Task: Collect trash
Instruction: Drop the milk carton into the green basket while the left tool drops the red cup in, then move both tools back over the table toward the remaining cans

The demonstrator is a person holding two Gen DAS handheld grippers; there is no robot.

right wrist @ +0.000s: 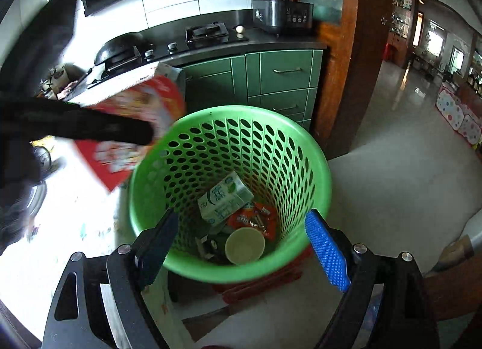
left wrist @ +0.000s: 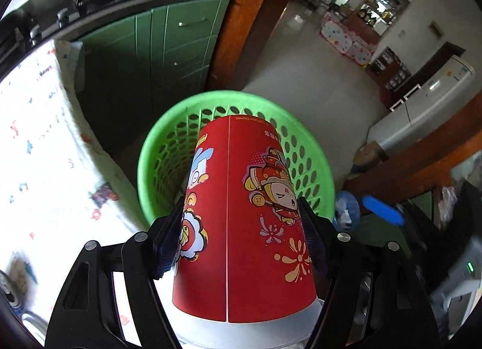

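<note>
The green perforated basket [right wrist: 229, 195] is the biggest container here, a round bin with a broad rim and rows of oval holes down its wall, standing on the pale floor just beside the cloth-covered table [left wrist: 36, 144] and in front of the green kitchen cabinets [right wrist: 283, 77]. Seen from the right wrist, its bottom already holds several pieces of trash: a white and green drink carton [right wrist: 224, 202] lying on its side, a crumpled red snack wrapper [right wrist: 256, 219] touching the carton's lower edge, a small pale cup [right wrist: 244, 245] lying mouth toward the camera against the near wall, and a dark scrap [right wrist: 206, 246] just left of that cup (too small to tell what it is). The next container is the red paper cup [left wrist: 244, 219], printed with cartoon figures and a white band at its wide end; the left gripper [left wrist: 241, 228] clamps it between both pads, narrow end pointing away, and it hangs above the basket's near rim, not yet inside. In the right wrist view the same cup [right wrist: 135, 126] shows blurred at the basket's upper left edge, with a dark finger of the left gripper across it. The right gripper [right wrist: 242, 243] stands with its fingers spread wide over the basket mouth, one dark pad and one blue pad [right wrist: 327, 254], with nothing between them.
</note>
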